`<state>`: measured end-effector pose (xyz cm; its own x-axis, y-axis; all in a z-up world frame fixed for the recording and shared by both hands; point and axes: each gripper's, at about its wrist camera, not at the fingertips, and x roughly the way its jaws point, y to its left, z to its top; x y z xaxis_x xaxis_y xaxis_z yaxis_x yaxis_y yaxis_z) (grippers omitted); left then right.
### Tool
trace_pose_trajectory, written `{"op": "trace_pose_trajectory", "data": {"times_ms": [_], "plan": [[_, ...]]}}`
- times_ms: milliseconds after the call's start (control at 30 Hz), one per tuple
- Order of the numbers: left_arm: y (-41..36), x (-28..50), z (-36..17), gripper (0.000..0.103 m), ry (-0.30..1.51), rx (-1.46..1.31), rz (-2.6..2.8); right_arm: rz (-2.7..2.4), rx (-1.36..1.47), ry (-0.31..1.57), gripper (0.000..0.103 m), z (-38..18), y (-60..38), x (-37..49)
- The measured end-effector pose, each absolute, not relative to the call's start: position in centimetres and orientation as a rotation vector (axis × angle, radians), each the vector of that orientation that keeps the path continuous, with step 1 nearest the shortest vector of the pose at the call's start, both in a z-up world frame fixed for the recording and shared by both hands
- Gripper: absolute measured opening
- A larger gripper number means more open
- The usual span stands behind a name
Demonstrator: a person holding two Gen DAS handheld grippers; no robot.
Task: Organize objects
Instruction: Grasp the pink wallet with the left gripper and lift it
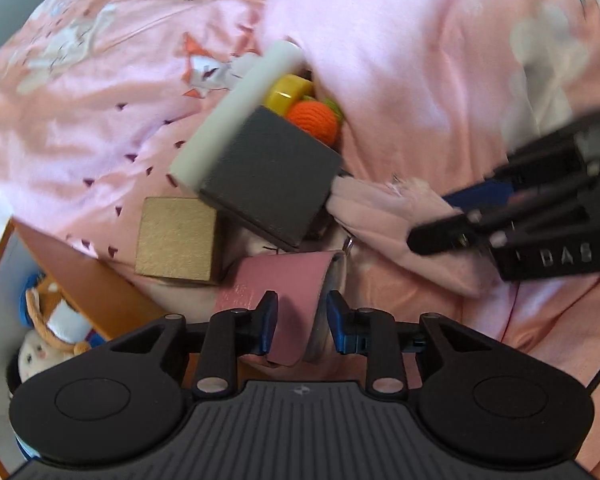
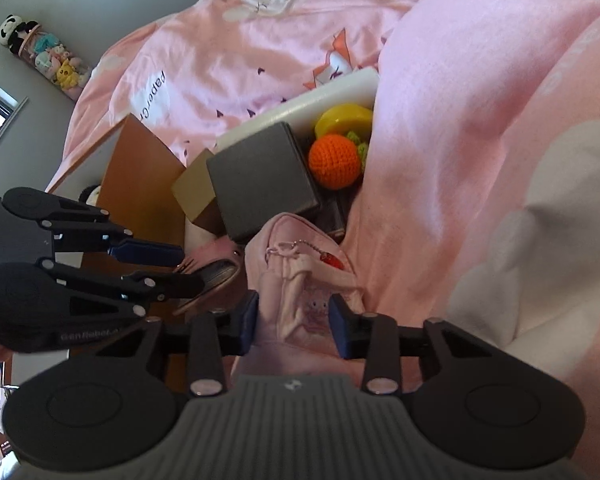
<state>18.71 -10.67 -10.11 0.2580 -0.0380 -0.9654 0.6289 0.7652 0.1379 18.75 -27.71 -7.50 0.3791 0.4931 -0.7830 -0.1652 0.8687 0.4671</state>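
Observation:
A pile of objects lies on a pink bedspread. My left gripper (image 1: pixel 302 322) is shut on a pink-covered notebook (image 1: pixel 284 284); it also shows in the right wrist view (image 2: pixel 176 266). My right gripper (image 2: pixel 294 326) is shut on a soft pink pouch (image 2: pixel 300 276) with a bead chain; it shows in the left wrist view (image 1: pixel 448 216) holding the pouch (image 1: pixel 384 208). Behind lie a dark grey box (image 1: pixel 276 176) (image 2: pixel 262 178), a tan cardboard cube (image 1: pixel 176 238), a white foam block (image 1: pixel 236 112), an orange crochet ball (image 2: pixel 334 160) and a yellow ring (image 2: pixel 344 120).
An orange-brown box (image 1: pixel 80 280) with plush toys (image 1: pixel 52 332) inside stands open at the left beside the bed. A raised fold of pink duvet (image 2: pixel 480 160) lies to the right of the pile. Plush toys (image 2: pixel 44 52) hang on the far grey wall.

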Motion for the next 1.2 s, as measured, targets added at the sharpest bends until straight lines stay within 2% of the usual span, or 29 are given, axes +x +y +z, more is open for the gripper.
{"op": "trace_pose_trajectory", "data": {"times_ms": [67,100,200,400,533,633,700,733,800,833,967,1067,1100,1133,1200], "plan": [[-11.2,18.2,-10.3,0.028,1.237,0.605,-0.492,0.424,0.335,1.088,0.023,-7.2,-27.5,18.4],[-11.3,18.1,-10.2,0.020,1.232,0.610,-0.497,0.427,0.353,1.082,0.022,-7.1,-27.8,18.3],[-10.8,18.2,-9.2,0.012,1.205,0.604,-0.474,0.464,0.424,1.095,0.021,-7.1,-28.0,18.5],[-8.6,19.8,-7.2,0.010,1.173,0.567,-0.414,0.478,0.388,1.130,0.021,-7.2,-26.2,19.1],[-8.3,20.4,-6.9,0.011,1.190,0.544,-0.432,0.534,0.377,1.090,0.020,-6.9,-24.8,20.3],[-8.0,20.5,-6.6,0.016,1.203,0.532,-0.452,0.570,0.412,1.082,0.019,-7.0,-24.3,21.5],[-7.9,20.6,-6.3,0.024,1.213,0.537,-0.476,0.578,0.407,1.090,0.019,-7.2,-24.1,22.0],[-7.9,20.6,-6.3,0.037,1.223,0.539,-0.500,0.585,0.409,1.092,0.019,-7.3,-24.0,22.1],[-8.0,20.5,-6.2,0.055,1.240,0.556,-0.539,0.592,0.414,1.092,0.019,-7.4,-24.1,22.2],[-8.2,20.4,-6.4,0.058,1.234,0.580,-0.535,0.593,0.415,1.091,0.019,-7.4,-24.2,22.2],[-9.3,19.6,-8.2,0.059,1.221,0.742,-0.517,0.585,0.419,1.090,0.019,-7.3,-24.3,22.1],[-10.0,18.6,-9.6,0.058,1.192,0.846,-0.500,0.584,0.428,1.091,0.019,-7.4,-24.6,22.1],[-10.1,18.4,-10.1,0.052,1.189,0.871,-0.479,0.585,0.427,1.090,0.019,-7.4,-24.6,22.1],[-10.2,18.4,-10.7,0.040,1.187,0.893,-0.460,0.585,0.427,1.090,0.019,-7.5,-24.7,22.1],[-10.1,18.3,-11.2,0.030,1.178,0.896,-0.432,0.584,0.430,1.088,0.019,-7.5,-24.8,22.0]]}}
